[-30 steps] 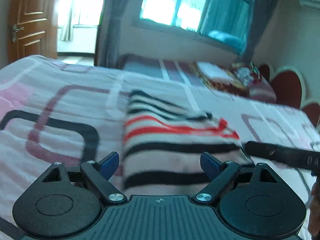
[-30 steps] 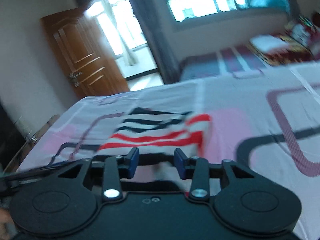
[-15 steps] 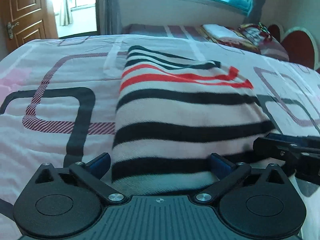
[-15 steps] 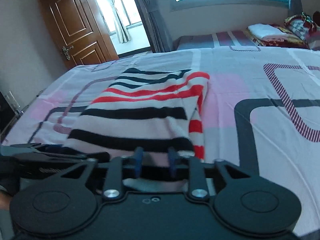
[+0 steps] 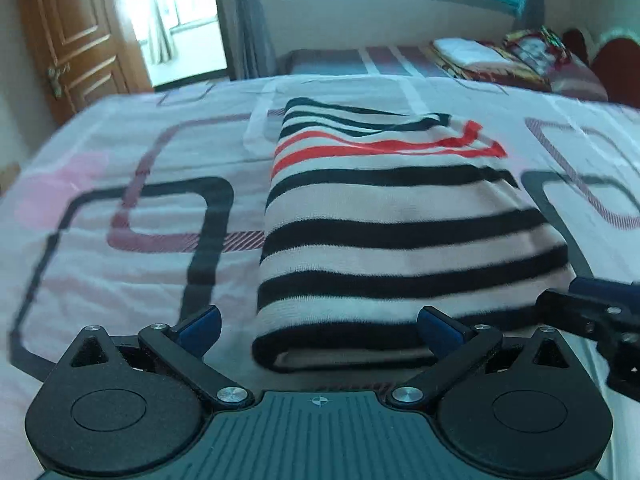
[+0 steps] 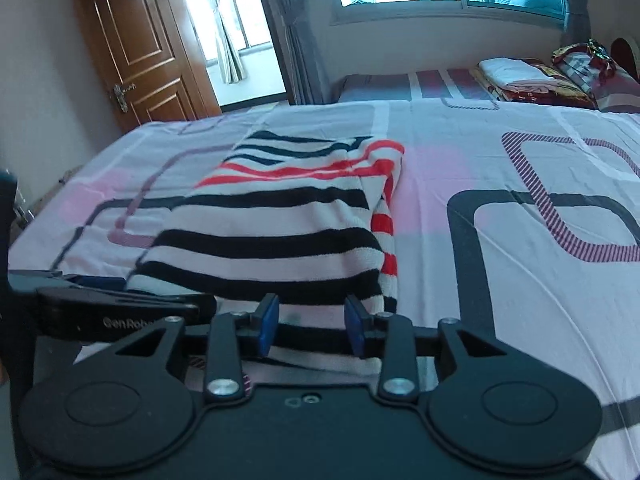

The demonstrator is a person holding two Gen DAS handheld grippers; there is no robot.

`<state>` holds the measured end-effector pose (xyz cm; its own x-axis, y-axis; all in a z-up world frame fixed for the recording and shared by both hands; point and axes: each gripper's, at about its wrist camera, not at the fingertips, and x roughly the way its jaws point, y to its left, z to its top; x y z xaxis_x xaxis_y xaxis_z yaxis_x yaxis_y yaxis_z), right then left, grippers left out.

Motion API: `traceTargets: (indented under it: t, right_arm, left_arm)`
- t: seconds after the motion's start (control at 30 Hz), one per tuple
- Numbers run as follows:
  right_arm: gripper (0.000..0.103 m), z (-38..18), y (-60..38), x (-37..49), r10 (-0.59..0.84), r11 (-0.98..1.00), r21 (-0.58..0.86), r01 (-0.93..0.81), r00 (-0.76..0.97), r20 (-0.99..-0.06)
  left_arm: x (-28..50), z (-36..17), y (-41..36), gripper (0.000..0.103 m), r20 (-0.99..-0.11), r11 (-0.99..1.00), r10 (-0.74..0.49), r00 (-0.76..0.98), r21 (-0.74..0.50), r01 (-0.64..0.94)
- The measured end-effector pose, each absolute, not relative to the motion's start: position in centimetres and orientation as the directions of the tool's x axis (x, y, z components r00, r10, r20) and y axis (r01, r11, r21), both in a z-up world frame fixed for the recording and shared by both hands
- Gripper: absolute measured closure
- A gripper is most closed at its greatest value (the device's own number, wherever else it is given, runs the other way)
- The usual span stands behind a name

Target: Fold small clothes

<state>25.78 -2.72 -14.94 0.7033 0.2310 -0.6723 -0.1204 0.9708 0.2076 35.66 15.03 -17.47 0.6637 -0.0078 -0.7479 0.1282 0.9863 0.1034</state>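
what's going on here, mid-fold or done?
A person with two handheld grippers is folding a striped knit top on a bed. The top lies folded lengthwise. The left gripper is wide open at its near edge, gripping nothing. The right gripper is part open, with the near hem between its fingers; whether they touch it is unclear. Probably mid-fold.

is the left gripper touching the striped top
Cannot tell. In the left wrist view the left gripper stands wide open around the striped top's near edge, but no clear gap or contact shows at either finger.
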Motion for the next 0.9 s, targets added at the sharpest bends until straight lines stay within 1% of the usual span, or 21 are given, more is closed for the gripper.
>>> traceTargets:
  t: [0.1, 0.17, 0.23, 0.3, 0.43, 0.53, 0.6, 0.7, 0.8, 0.9]
  right_arm:
    - [0.066, -13.8, -2.8, 24.0, 0.241, 0.968, 0.214, -0.129, 0.703, -0.669]
    - [0.065, -12.9, -2.9, 22.5, 0.246, 0.967, 0.216, -0.134, 0.701, -0.669]
    - [0.06, -11.9, -2.9, 21.1, 0.248, 0.967, 0.214, -0.139, 0.701, -0.668]
    - [0.05, -10.9, -3.1, 19.5, 0.248, 0.968, 0.207, -0.144, 0.706, -0.664]
    - [0.049, -8.6, -2.8, 16.9, 0.252, 0.968, 0.173, -0.183, 0.722, -0.644]
    - [0.048, -7.2, -2.4, 15.2, 0.259, 0.966, 0.156, -0.207, 0.74, -0.62]
    - [0.039, -6.5, -2.3, 14.2, 0.266, 0.964, 0.148, -0.222, 0.751, -0.604]
    - [0.038, -5.8, -2.0, 12.6, 0.27, 0.96, 0.106, -0.258, 0.765, -0.584]
    - [0.035, -5.0, -2.0, 11.1, 0.276, 0.957, 0.082, -0.28, 0.78, -0.561]
    - [0.027, -4.3, -2.6, 9.7, 0.261, 0.962, 0.072, -0.265, 0.8, -0.54]
  left_arm:
    - [33.6, -15.5, 15.5, 0.0, -0.723, 0.985, -0.057, 0.688, 0.071, 0.156]
    - [31.9, -14.1, 15.8, 0.0, -0.697, 0.984, -0.063, 0.714, 0.075, 0.16]
    - [30.2, -12.6, 16.0, 0.0, -0.677, 0.982, -0.086, 0.731, 0.068, 0.178]
    - [28.9, -11.3, 16.2, 0.0, -0.666, 0.983, -0.095, 0.74, 0.056, 0.177]
    - [26.1, -9.4, 16.6, 0.0, -0.637, 0.983, -0.126, 0.761, 0.023, 0.183]
    - [24.1, -8.3, 16.9, 0.0, -0.621, 0.988, -0.121, 0.775, 0.004, 0.157]
    - [22.9, -7.7, 17.0, 0.0, -0.609, 0.989, -0.119, 0.784, -0.004, 0.147]
    - [20.5, -7.0, 16.8, 0.0, -0.576, 0.993, -0.092, 0.812, 0.002, 0.114]
    - [18.4, -6.3, 16.1, 0.0, -0.589, 0.996, -0.053, 0.806, 0.026, 0.085]
    - [16.2, -5.4, 15.6, 0.0, -0.606, 0.998, -0.059, 0.793, -0.006, 0.069]
